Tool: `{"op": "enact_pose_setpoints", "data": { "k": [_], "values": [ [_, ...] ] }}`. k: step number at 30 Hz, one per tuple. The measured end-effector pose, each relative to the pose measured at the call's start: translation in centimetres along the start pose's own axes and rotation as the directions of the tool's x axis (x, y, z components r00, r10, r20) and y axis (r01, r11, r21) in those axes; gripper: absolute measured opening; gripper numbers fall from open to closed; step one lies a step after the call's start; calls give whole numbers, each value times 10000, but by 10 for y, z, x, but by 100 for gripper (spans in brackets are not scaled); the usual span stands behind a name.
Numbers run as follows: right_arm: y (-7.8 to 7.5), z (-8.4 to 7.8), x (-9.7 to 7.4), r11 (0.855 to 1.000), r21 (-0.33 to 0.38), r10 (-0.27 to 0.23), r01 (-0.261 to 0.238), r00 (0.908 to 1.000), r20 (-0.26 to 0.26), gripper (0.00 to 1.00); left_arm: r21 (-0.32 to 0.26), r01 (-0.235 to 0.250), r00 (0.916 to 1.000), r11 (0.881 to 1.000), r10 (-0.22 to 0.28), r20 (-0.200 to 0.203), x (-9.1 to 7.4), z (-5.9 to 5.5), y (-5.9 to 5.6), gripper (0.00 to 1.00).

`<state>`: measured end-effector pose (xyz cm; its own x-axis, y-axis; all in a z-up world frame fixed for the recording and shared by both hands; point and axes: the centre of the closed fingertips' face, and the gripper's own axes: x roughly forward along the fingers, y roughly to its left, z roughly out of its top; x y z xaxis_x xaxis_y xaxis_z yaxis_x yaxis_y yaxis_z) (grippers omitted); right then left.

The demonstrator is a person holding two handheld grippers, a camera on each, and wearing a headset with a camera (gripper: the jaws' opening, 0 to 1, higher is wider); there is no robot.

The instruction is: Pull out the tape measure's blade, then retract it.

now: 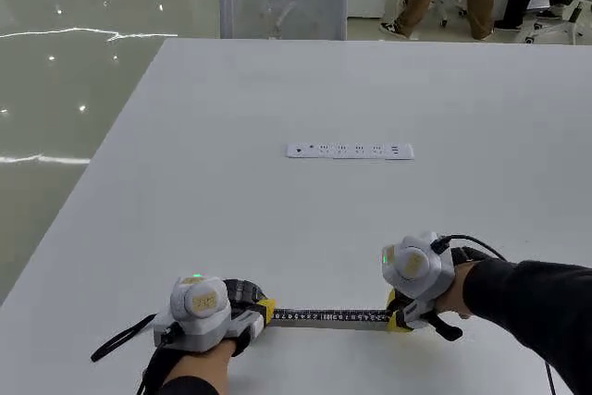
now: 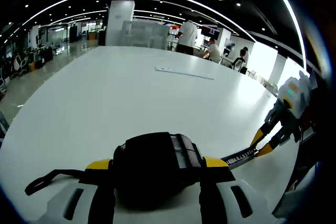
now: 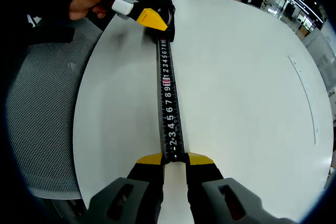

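"Start with the biggest thing. What's it all sitting on?"

"A broad white tabletop (image 1: 370, 90), smooth and matte. A flat white power strip (image 1: 350, 151) lies well off toward the middle, and the work is down at the near edge."

"And the tape measure?"

"The tape measure (image 2: 157, 166) is low at that near edge. It's a chunky black body with ribbed, rubbery-looking sides. The left gripper (image 1: 252, 312) is clamped around it, one yellow-tipped jaw on each flank. I'd guess it's compact and fairly dense, solid enough to squeeze without harm. Those flanks look like the right place to hold it."

"The blade?"

"The blade (image 3: 169, 103) is drawn out straight between the two grippers, running low along the tabletop. I can't tell whether it touches. It's a thin dark strip with white numerals and a red mark partway. The right gripper (image 3: 174, 160) is pinched closed on its free end."

"How will it handle?"

"My guess is light, springy metal. It should be stiff over this short span but ready to kink if twisted. It looks slick, so it wants a firm pinch near the tip. The spring will likely pull it home, and a sudden release could let it whip back."

"Anything smaller?"

"A thin black wrist strap (image 1: 116, 344), soft and limp, trailing from the tape measure across the tabletop."
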<state>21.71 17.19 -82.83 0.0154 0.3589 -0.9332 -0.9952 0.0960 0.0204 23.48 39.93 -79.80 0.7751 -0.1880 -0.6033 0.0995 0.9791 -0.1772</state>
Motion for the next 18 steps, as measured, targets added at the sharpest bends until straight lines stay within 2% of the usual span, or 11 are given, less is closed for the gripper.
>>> {"op": "enact_pose_setpoints", "data": {
  "k": [18],
  "values": [
    [-1,13,6,10000,-23,-66,67,9995,309,12,-123,42,10000,9999,-43,-40,0,0,0,61]
  ]
}}
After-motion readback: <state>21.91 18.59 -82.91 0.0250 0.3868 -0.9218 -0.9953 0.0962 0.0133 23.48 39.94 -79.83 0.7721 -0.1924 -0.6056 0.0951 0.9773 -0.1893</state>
